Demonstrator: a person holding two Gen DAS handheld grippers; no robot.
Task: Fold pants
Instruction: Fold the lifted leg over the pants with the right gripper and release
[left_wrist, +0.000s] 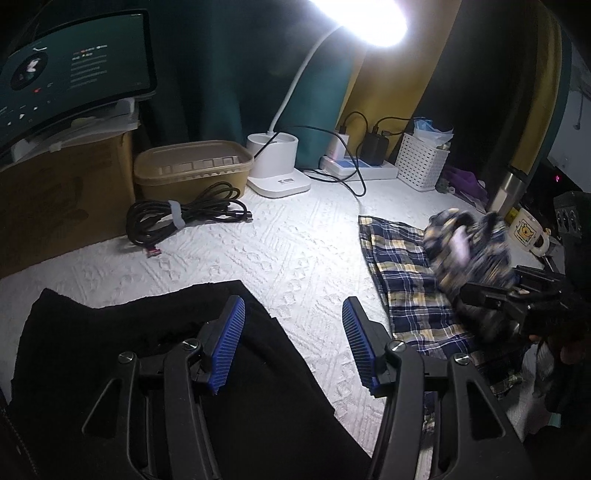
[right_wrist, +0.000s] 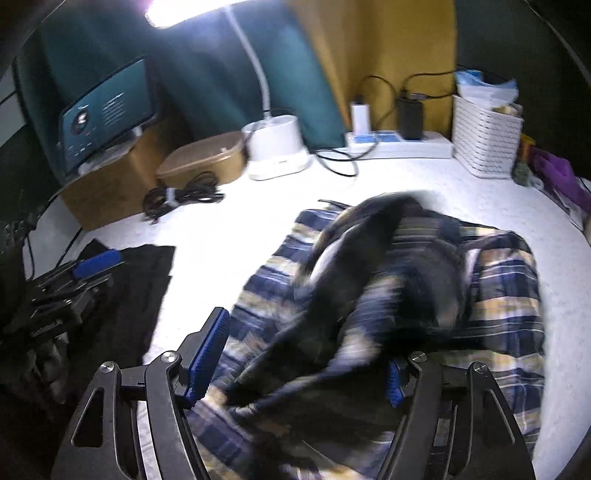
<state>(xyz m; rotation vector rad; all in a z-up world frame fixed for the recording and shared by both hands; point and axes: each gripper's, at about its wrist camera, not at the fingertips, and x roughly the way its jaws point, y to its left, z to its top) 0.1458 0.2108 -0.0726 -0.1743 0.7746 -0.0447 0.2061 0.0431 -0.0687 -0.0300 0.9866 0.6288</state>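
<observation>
Plaid pants bunch between my spread right tongs; left tongs gape empty. I'd flatten first, then pinch the hem.

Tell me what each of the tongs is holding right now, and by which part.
Left tongs: open, holding nothing, above the black garment. Right tongs: open around the blurred plaid pants; a grip cannot be told.

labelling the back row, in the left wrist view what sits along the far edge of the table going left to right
cardboard box → tan lidded container → white lamp base → power strip with chargers → white perforated basket → cartoon mug
</observation>
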